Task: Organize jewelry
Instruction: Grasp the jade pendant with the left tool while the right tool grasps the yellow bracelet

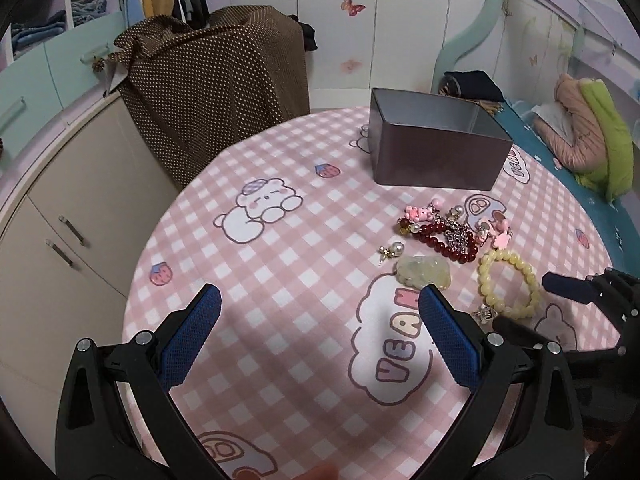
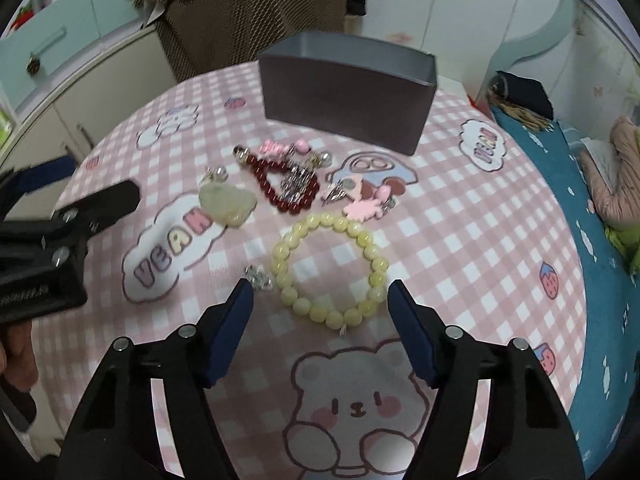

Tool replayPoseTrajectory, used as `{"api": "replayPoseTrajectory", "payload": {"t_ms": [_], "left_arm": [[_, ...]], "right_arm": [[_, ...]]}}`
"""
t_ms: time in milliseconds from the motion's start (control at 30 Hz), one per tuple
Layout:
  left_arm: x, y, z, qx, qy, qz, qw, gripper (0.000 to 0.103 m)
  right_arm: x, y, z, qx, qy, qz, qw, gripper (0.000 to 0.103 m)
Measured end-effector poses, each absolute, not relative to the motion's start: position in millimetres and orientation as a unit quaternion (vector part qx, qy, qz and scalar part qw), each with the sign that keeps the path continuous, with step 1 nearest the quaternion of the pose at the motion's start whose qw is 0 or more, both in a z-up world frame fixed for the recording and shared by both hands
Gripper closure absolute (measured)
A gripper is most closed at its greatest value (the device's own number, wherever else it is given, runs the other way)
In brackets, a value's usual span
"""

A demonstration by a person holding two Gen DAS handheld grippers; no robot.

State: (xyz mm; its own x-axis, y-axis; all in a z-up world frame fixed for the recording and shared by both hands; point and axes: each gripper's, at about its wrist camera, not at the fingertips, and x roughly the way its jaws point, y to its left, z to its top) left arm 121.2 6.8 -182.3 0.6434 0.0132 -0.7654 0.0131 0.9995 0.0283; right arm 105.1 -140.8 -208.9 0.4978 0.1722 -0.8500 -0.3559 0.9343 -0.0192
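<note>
Pink-checked tablecloth (image 2: 460,216) — grey box (image 2: 344,100), yellow bead bracelet (image 2: 376,268), red bracelet (image 2: 276,196), charms.

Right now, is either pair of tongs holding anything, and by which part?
Nothing is held: the left tongs and right tongs are open, clear of the yellow bracelet.

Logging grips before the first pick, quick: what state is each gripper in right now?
Left gripper: jaws open, holding nothing.
Right gripper: jaws open, holding nothing; the yellow bead bracelet lies just ahead of them.
</note>
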Motion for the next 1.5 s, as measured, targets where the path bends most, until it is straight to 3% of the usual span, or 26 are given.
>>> {"api": "replayPoseTrajectory", "payload": {"t_ms": [233,400,467,833,933,967,1200,1333,1400,1433,1500], "left_arm": [[137.8,-2.5,-189.8,0.013,0.433,-0.021,0.901,0.005],[153.9,-10.8,-198.4,0.008,0.448,-0.036,0.894,0.005],[159.9,-14.6,-202.6,0.009,0.452,-0.04,0.891,0.005],[174.2,-36.6,-224.3,0.022,0.46,-0.055,0.886,0.006],[171.5,-37.4,-220.6,0.022,0.449,-0.067,0.891,0.026],[172.0,-36.6,-219.1,0.018,0.449,-0.073,0.89,0.033],[172.2,-26.8,-215.4,0.002,0.452,-0.101,0.886,0.06],[165.7,-20.9,-214.5,-0.007,0.455,-0.111,0.883,0.06],[160.7,-19.4,-214.4,-0.003,0.454,-0.112,0.884,0.06],[159.3,-18.3,-214.6,-0.003,0.454,-0.112,0.884,0.06],[155.8,-15.7,-214.3,-0.005,0.454,-0.111,0.884,0.061]], "right_arm": [[108.5,-139.9,-213.2,-0.112,0.477,0.174,0.854,0.044],[108.5,-139.4,-211.6,-0.117,0.478,0.205,0.846,0.069],[108.7,-141.0,-210.7,-0.118,0.478,0.205,0.846,0.084],[107.0,-161.9,-207.3,-0.063,0.479,0.208,0.851,0.086],[108.3,-172.2,-200.4,-0.024,0.475,0.211,0.854,0.09],[109.1,-174.6,-197.9,-0.016,0.474,0.212,0.854,0.102],[112.0,-173.2,-189.7,-0.006,0.47,0.212,0.857,0.102],[109.2,-164.8,-191.3,-0.032,0.475,0.21,0.854,0.097],[107.0,-156.3,-193.2,-0.051,0.475,0.216,0.852,0.082],[105.3,-148.2,-194.4,-0.068,0.474,0.222,0.849,0.068],[104.4,-141.5,-198.1,-0.079,0.476,0.231,0.845,0.062]]}}
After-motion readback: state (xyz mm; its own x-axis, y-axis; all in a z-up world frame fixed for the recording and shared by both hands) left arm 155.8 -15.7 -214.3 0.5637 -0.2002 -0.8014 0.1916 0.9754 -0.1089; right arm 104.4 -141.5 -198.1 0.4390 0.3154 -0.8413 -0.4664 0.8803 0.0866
